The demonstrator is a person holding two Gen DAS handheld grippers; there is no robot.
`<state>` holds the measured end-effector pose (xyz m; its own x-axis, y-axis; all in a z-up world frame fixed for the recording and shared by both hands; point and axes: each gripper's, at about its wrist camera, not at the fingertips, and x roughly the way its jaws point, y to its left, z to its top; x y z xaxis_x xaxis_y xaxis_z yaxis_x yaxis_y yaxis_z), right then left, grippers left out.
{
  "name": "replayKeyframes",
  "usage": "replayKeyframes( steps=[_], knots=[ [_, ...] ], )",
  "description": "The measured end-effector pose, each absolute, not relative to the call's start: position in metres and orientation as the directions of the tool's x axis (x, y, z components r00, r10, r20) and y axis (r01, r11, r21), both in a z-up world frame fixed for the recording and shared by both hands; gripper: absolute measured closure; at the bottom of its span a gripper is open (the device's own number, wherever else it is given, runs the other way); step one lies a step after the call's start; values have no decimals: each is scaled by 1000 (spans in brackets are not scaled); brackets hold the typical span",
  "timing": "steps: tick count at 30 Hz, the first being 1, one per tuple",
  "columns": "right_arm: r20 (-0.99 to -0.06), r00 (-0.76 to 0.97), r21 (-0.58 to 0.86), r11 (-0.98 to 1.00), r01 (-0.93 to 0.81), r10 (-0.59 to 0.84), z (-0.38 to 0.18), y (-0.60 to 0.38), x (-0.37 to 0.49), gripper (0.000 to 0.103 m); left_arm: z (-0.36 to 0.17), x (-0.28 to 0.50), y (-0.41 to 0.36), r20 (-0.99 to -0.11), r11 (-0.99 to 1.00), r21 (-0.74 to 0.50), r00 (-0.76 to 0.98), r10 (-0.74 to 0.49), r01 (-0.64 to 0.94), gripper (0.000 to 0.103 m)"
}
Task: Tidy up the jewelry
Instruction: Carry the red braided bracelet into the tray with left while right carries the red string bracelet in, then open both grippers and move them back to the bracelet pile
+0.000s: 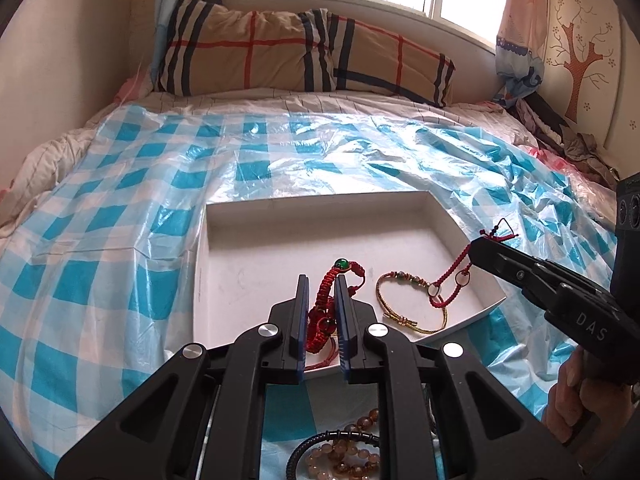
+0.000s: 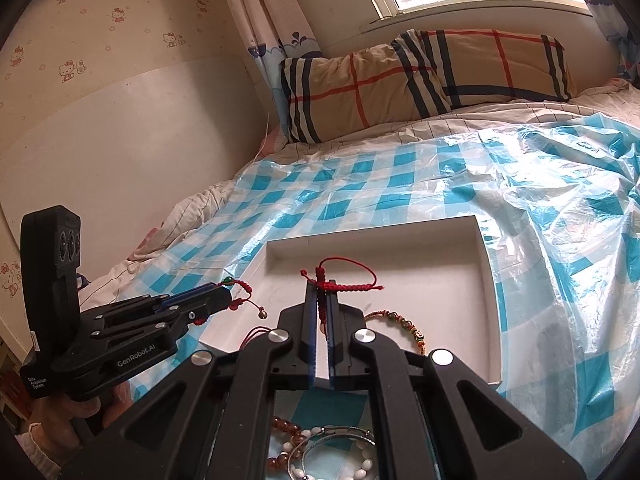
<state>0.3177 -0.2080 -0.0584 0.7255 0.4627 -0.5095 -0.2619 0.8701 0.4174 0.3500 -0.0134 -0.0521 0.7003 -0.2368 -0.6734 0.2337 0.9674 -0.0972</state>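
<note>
My white tray [image 1: 280, 208] lies on the blue checked plastic sheet [image 1: 100, 220], mostly bare floor between its low walls. My left gripper [image 1: 323, 288], jaws nearly together, pinches a red cord bracelet with a green bead [image 1: 341, 265] above the tray's near edge. A gold cord bracelet [image 1: 400, 304] lies just beside it. My right gripper [image 2: 321, 292], jaws pressed tight, holds a thin red cord bracelet [image 2: 348, 284]. Beaded bracelets [image 2: 320, 452] under my frame are half hidden.
</note>
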Motion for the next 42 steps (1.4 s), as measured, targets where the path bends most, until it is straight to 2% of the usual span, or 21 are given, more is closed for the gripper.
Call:
replayKeyframes(
  steps=[3, 4, 6, 15, 25, 39, 41, 42],
  knots=[
    [-525, 725, 423, 876, -232, 446, -65, -212, 323, 74, -64, 359, -9, -704, 970, -109, 673, -229, 216, 84],
    [-525, 726, 421, 877, -232, 444, -65, -214, 323, 74, -65, 359, -7, -704, 970, -113, 672, -230, 213, 82],
    [-530, 729, 417, 882, -221, 434, -66, -217, 323, 72, -68, 358, -4, -705, 973, -108, 675, -220, 205, 68],
    [-547, 724, 411, 888, -205, 420, -60, -231, 295, 69, -66, 334, 19, -705, 977, -112, 678, -206, 180, 53],
    [-644, 631, 399, 894, -206, 433, -88, -228, 261, 66, -87, 292, 21, -759, 968, -82, 615, -215, 237, 52],
    [-745, 517, 386, 905, -180, 421, -124, -221, 258, 67, -110, 279, 17, -797, 959, -88, 558, -230, 270, 51],
    [-752, 508, 385, 906, -178, 419, -127, -220, 259, 69, -112, 280, 16, -799, 957, -91, 554, -235, 274, 51],
    [-754, 504, 385, 905, -178, 420, -128, -220, 260, 74, -113, 280, 16, -799, 957, -94, 552, -238, 276, 51]
  ],
)
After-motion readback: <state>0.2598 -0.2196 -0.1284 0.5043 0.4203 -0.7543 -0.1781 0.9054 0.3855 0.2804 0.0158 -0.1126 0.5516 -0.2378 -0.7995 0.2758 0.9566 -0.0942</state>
